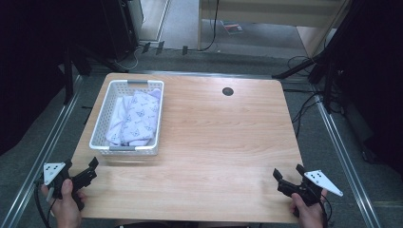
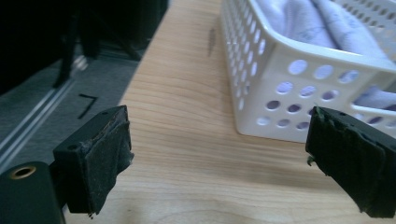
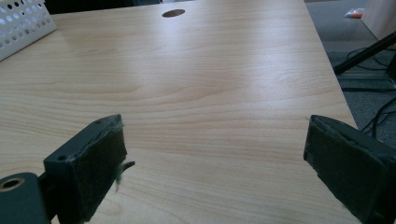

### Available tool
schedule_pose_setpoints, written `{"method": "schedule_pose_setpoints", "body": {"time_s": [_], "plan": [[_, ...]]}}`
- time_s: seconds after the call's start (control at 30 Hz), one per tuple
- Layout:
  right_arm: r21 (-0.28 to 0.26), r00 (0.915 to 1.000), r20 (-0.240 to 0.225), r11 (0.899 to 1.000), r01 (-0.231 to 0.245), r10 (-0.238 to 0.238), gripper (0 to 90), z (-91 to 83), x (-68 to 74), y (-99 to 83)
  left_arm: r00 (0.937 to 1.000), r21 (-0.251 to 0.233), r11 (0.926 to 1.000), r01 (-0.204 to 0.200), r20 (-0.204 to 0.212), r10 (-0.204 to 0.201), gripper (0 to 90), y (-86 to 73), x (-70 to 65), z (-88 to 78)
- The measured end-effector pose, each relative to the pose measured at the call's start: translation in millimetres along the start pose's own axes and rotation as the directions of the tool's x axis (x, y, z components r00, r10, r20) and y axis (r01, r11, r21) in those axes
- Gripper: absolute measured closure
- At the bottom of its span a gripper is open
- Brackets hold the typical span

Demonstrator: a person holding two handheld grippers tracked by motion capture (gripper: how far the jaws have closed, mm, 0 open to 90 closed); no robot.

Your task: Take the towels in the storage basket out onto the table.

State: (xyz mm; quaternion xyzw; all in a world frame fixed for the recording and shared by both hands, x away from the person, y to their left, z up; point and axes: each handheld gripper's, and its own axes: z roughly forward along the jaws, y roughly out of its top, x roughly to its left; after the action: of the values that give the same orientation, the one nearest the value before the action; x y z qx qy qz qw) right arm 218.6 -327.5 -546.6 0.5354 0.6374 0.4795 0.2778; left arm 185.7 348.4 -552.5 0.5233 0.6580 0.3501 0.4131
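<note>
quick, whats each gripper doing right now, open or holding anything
Left gripper: jaws open, nothing between them, near the white basket.
Right gripper: jaws open, nothing between them, over the bare table.

Basket is perforated white plastic, holds soft printed lilac cloth; surface is smooth light wood-grain with slight sheen.

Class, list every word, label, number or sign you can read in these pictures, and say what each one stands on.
"7": a dark mark shaped like this digit on the grey floor left of the table, in the left gripper view; it may be only tape.
Cloth in the white basket: small printed figures, too small to read as text.
Grey plates on the left gripper and right gripper: dots only, no text.
</note>
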Motion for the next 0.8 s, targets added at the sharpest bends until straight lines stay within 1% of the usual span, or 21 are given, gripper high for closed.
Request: {"method": "schedule_pose_setpoints", "body": {"time_s": [0.07,0.13,0.2,0.27,0.33,0.37,0.4,0.43,0.5,0.53,0.57,0.7,0.8], "plan": [[-0.001,1.0,-0.001,1.0,0.0,0.0,5.8,-0.1,-0.1,0.0,0.9999,0.007,0.9999,-0.007,0.01,0.007,7.6,0.2,0.0,0.4],[-0.002,1.0,-0.001,1.0,-0.002,0.002,5.8,-0.5,0.0,-0.1,0.9996,0.01,0.9999,-0.002,0.027,0.001,7.6,0.4,1.1,0.5],[-0.004,1.0,-0.003,1.0,-0.002,0.002,5.8,-0.6,-0.2,-0.2,0.9994,0.01,0.9999,0.004,0.034,-0.004,7.5,0.4,2.0,0.0],[-0.005,1.0,-0.004,1.0,-0.003,0.002,5.8,-0.9,-0.2,-0.3,0.9996,0.019,0.9996,0.019,0.023,-0.019,7.5,1.4,3.6,-1.2],[-0.007,1.0,-0.003,1.0,-0.004,0.004,5.8,-1.3,0.0,-0.4,0.9984,0.019,0.9986,0.049,0.029,-0.049,7.5,4.1,7.5,-5.8],[-0.007,1.0,-0.004,1.0,-0.003,0.003,5.8,-1.3,0.0,-0.4,0.998,0.015,0.9981,0.059,0.022,-0.06,7.5,5.6,8.6,-7.8],[-0.007,1.0,-0.004,1.0,-0.003,0.003,5.8,-1.3,0.0,-0.4,0.998,0.016,0.998,0.061,0.017,-0.062,7.5,6.9,9.0,-9.3],[-0.007,1.0,-0.005,1.0,-0.001,0.001,5.8,-1.1,-0.1,-0.3,0.9982,0.014,0.9983,0.057,0.015,-0.057,7.5,8.8,8.8,-10.9],[-0.007,1.0,-0.007,1.0,-0.001,0.001,5.8,-1.1,-0.2,-0.3,0.9994,0.016,0.9994,0.032,0.01,-0.032,7.5,13.6,6.4,-14.0],[-0.006,1.0,-0.007,1.0,-0.002,0.002,5.8,-1.1,-0.2,-0.3,0.9999,0.021,0.9997,0.011,0.012,-0.011,7.5,19.2,2.8,-17.5],[-0.006,1.0,-0.007,1.0,-0.002,0.002,5.8,-1.1,-0.2,-0.3,0.9999,0.021,0.9997,0.011,0.012,-0.011,7.5,19.2,2.8,-17.5],[-0.008,1.0,-0.001,1.0,-0.005,0.005,5.8,-1.3,-0.5,-0.4,0.9991,0.033,0.9995,0.001,0.043,-0.002,7.5,30.7,-4.5,-23.9],[-0.006,1.0,0.0,1.0,-0.006,0.006,5.8,-1.3,-0.5,-0.4,0.998,0.031,0.9992,-0.025,0.059,0.023,7.5,41.9,-11.1,-28.6]]}}
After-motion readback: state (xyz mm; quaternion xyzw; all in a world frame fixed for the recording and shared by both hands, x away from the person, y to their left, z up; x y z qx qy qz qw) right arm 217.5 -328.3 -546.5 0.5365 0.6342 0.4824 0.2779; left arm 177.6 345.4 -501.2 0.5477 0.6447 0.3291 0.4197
